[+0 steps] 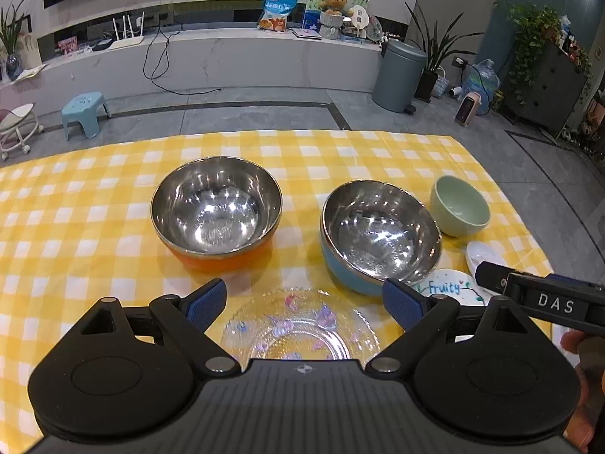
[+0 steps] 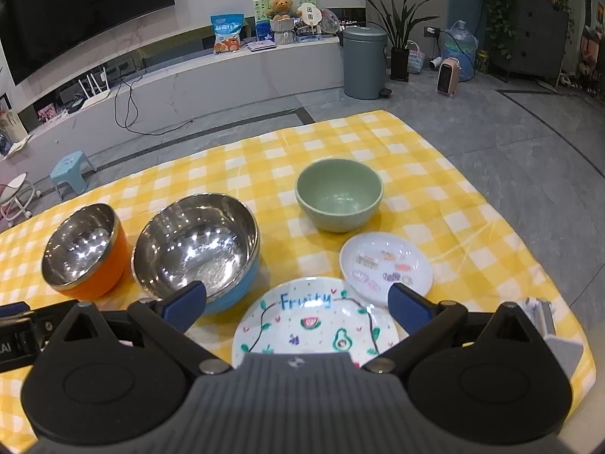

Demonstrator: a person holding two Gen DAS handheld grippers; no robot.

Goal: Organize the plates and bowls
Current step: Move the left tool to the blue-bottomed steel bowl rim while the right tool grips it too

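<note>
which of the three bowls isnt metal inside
The green bowl, farthest right of the three, beside the small white plate. It is matte green inside and out; the orange bowl and blue bowl have shiny steel interiors.

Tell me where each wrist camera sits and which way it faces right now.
Left wrist: behind the open left claw, low over the glass plate, facing the orange bowl; a hand and the right claw's body show at right.
Right wrist: behind the open right claw, over the Fruity plate, facing the green bowl.
Both see the blue bowl on the yellow checked cloth.
</note>
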